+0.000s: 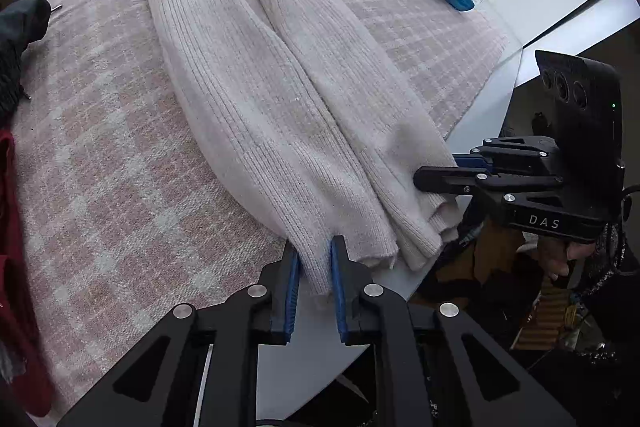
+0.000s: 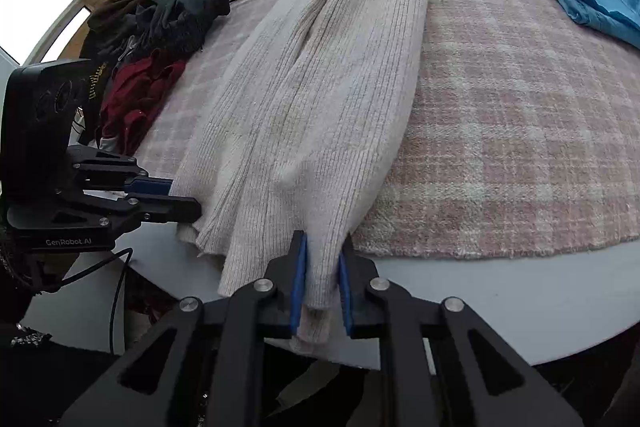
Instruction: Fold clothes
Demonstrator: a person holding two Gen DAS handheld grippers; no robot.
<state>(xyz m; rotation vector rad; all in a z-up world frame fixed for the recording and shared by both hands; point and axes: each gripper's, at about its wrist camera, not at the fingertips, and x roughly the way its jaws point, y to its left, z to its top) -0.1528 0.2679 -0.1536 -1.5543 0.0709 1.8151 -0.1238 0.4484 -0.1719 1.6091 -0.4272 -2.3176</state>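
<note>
Sweater: the cream ribbed sweater (image 1: 256, 99) lay lengthwise on the pink plaid rug (image 1: 100, 167), hem at the near edge, so I could fold it away from me.
Left gripper (image 1: 314, 267): I had it pinched on the hem's left corner.
Right gripper (image 2: 322, 267): clamped on the right corner.
Pose: both pointed steeply down, side by side.

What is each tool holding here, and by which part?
Both grip the cream knit sweater at its near hem: left tool at the left corner, right tool at the right corner.
</note>
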